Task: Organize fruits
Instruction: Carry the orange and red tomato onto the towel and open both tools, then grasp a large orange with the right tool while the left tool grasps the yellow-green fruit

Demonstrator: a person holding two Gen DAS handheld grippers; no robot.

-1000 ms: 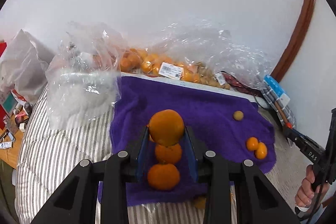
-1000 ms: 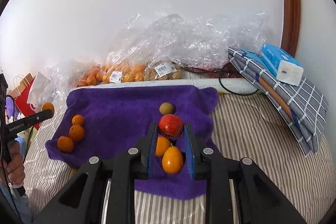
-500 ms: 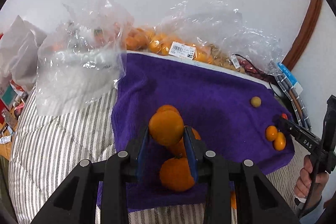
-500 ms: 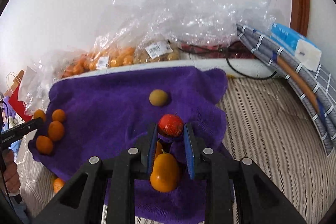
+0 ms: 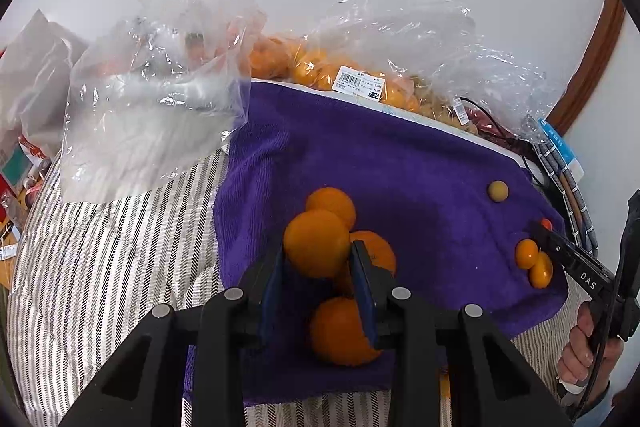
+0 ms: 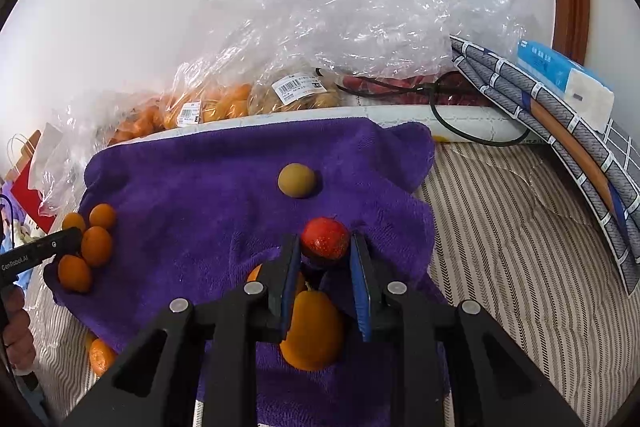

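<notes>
My left gripper (image 5: 318, 253) is shut on an orange mandarin (image 5: 317, 242), held just above several other mandarins (image 5: 342, 331) on the left part of a purple towel (image 5: 400, 163). My right gripper (image 6: 325, 247) is shut on a small red fruit (image 6: 325, 238) over the towel's right part (image 6: 192, 187), with an orange kumquat-like fruit (image 6: 312, 331) lying under its jaws. A round tan fruit (image 6: 297, 179) rests farther back on the towel. From the right wrist view the mandarin group (image 6: 94, 245) shows beside the left gripper's fingers (image 6: 60, 241).
Clear plastic bags of oranges (image 5: 320, 67) and tan fruits (image 6: 296, 93) line the wall. An empty crumpled bag (image 5: 152, 115) lies at the left. A folded checked cloth (image 6: 560, 131) and blue tissue pack (image 6: 564, 79) sit right. Striped bedding (image 6: 520, 227) surrounds the towel. A loose mandarin (image 6: 100, 355) lies off the towel.
Both grippers have sunk toward the towel with their fruits still held, so the fruits lying on the towel look closer. Over the last half second they hardly moved.
</notes>
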